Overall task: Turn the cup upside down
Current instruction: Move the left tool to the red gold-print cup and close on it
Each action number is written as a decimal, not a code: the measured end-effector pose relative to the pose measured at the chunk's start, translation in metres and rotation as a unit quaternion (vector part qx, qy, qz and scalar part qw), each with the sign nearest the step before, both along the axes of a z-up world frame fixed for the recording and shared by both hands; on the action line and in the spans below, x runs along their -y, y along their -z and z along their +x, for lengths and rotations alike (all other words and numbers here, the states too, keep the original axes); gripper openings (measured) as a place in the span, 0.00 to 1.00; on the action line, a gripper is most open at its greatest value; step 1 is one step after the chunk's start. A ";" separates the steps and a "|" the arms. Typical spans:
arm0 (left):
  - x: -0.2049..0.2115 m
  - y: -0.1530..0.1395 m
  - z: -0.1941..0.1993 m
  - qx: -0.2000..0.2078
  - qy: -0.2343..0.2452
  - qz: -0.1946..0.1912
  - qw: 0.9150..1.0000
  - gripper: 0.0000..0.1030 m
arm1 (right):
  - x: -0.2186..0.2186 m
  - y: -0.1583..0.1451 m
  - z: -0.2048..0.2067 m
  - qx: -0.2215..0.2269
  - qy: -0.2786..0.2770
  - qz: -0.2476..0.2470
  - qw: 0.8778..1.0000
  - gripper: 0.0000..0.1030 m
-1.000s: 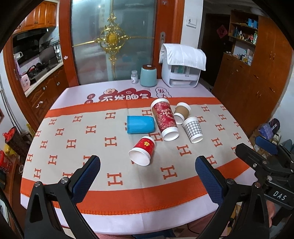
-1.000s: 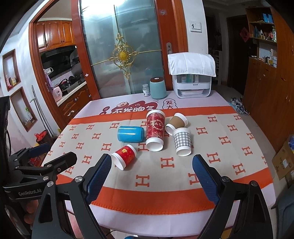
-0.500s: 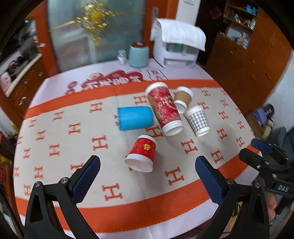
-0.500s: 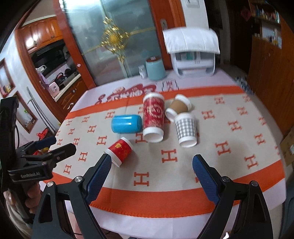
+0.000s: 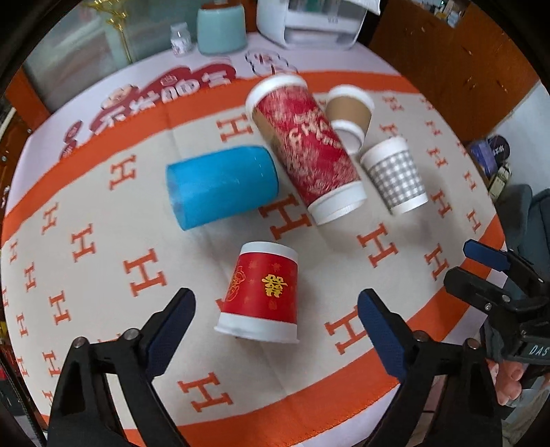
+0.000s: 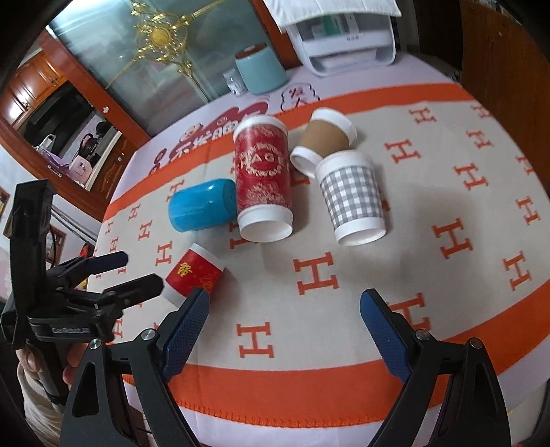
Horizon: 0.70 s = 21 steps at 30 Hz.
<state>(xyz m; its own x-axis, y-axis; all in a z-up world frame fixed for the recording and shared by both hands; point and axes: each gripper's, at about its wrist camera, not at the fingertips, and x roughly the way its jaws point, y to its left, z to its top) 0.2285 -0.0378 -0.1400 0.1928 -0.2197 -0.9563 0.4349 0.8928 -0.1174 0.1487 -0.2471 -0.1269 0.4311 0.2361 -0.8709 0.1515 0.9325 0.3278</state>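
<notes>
Several cups lie on their sides on the table: a small red cup (image 5: 263, 292) (image 6: 192, 275) nearest, a blue cup (image 5: 221, 185) (image 6: 201, 206), a tall red cup (image 5: 304, 148) (image 6: 263, 182), a brown cup (image 5: 349, 115) (image 6: 323, 139) and a grey checked cup (image 5: 395, 177) (image 6: 352, 196). My left gripper (image 5: 276, 321) is open, its fingers on either side of the small red cup, just short of it. My right gripper (image 6: 283, 319) is open and empty over the cloth in front of the checked cup. Each gripper shows in the other's view (image 6: 113, 275) (image 5: 481, 268).
The table carries an orange and beige H-pattern cloth (image 5: 103, 261) (image 6: 464, 240). At the far edge stand a teal canister (image 5: 220, 25) (image 6: 261, 68), a small white bottle (image 5: 180, 37) and a white appliance (image 5: 309, 20) (image 6: 347, 44). Wooden cabinets stand at the right.
Both grippers have moved forward and down toward the cups. The left one has closed in on the small red cup, which now sits between its open fingers.
</notes>
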 end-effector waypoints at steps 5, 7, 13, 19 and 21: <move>0.005 0.024 0.012 -0.043 0.011 0.009 0.999 0.81 | -0.006 0.028 0.012 -0.025 -0.007 0.001 1.000 0.85; 0.008 0.030 0.015 -0.053 0.015 0.013 0.998 0.78 | -0.008 0.039 0.016 -0.034 -0.008 0.005 0.999 0.84; 0.014 0.042 0.024 -0.067 0.027 0.038 0.997 0.73 | -0.007 0.063 0.021 -0.056 -0.004 0.016 0.998 0.84; 0.021 0.056 0.032 -0.082 0.043 0.078 0.993 0.66 | -0.002 0.077 0.021 -0.066 0.003 0.022 0.998 0.84; 0.023 0.060 0.034 -0.083 0.048 0.091 0.991 0.66 | 0.000 0.080 0.021 -0.068 0.005 0.024 0.997 0.84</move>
